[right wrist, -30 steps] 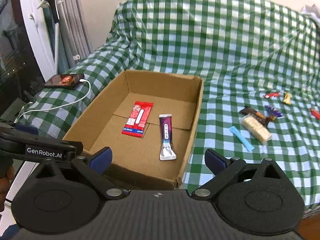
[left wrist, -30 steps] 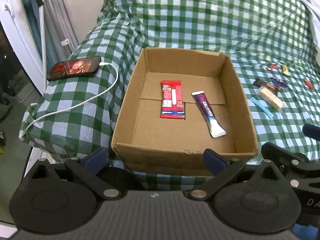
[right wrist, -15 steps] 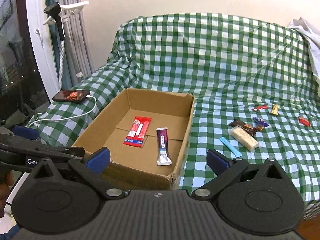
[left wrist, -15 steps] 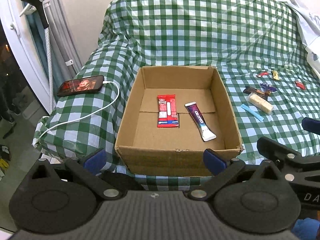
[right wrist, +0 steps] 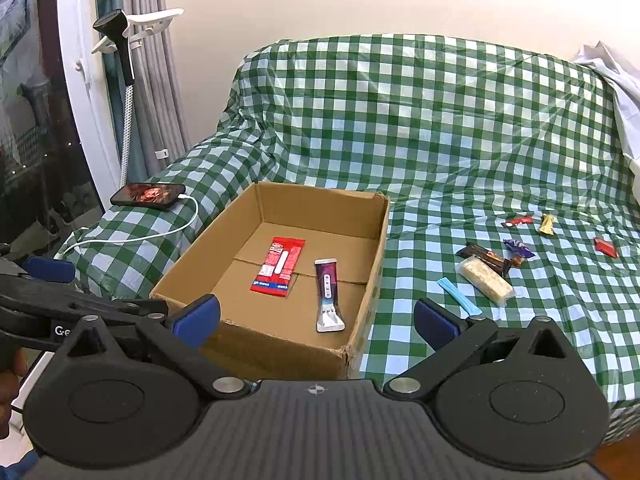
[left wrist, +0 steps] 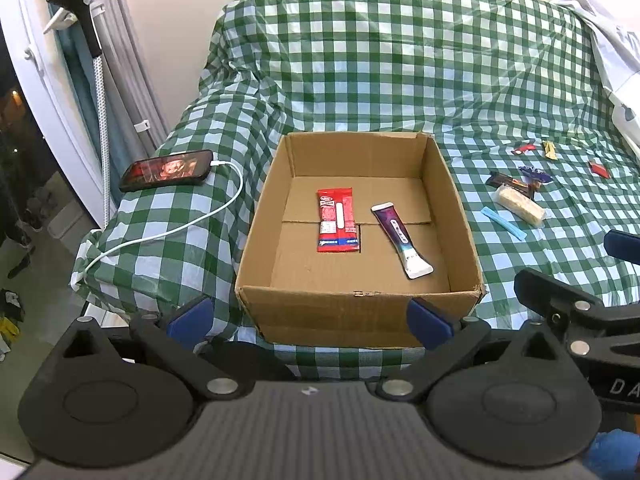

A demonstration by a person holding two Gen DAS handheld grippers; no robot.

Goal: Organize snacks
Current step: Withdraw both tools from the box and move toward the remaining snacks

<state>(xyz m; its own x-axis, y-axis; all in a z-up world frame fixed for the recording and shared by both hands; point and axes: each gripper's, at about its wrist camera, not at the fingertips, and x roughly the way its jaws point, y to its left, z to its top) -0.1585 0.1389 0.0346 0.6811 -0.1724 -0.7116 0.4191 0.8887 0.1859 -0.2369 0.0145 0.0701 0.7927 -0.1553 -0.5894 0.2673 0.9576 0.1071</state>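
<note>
Both claws wide apart, nothing gripped: left gripper (left wrist: 308, 320), right gripper (right wrist: 316, 318), blue pads (right wrist: 196, 318) on black plastic. Beyond, plain corrugated cardboard box (left wrist: 360, 312) on glossy green-checked cloth (left wrist: 400, 80); inside, flat red packet (left wrist: 337, 220) beside purple sachet (left wrist: 400, 240). Farther right, loose snacks: pale bar (right wrist: 485, 280), blue stick (right wrist: 458, 295). Only the right view reads "Ge". Phone (left wrist: 168, 169) beyond left.
</note>
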